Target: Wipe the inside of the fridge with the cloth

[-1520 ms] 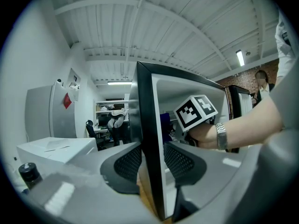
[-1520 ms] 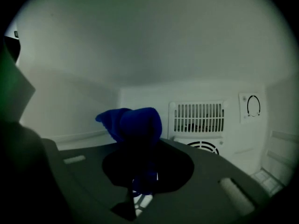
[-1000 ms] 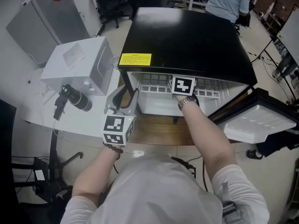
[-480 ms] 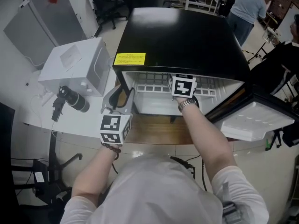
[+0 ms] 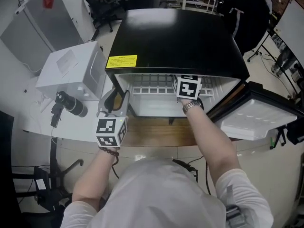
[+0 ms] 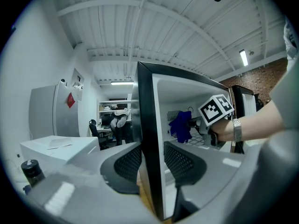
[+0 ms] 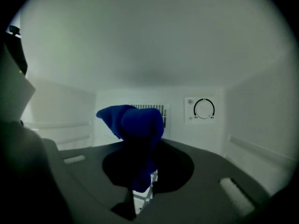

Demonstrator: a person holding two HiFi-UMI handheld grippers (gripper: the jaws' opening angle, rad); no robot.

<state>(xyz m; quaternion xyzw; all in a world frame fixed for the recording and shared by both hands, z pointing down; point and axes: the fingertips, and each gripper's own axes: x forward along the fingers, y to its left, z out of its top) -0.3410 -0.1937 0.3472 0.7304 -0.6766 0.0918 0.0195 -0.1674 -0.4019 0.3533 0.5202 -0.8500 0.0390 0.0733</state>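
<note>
Left gripper is level and clamps the front edge of the fridge left wall, a pad on each side. Door swung wide right. Right gripper is inside, pinching blue cloth. The cloth is bunched upright, well apart from the side walls and short of the back. Since a second ago the right gripper has slid right and the left has held. Right forearm reaches in, near level.

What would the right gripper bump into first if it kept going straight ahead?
Probably the fridge's back wall, near the vent grille; the blue cloth in the right gripper would touch first. Depth is unclear.
</note>
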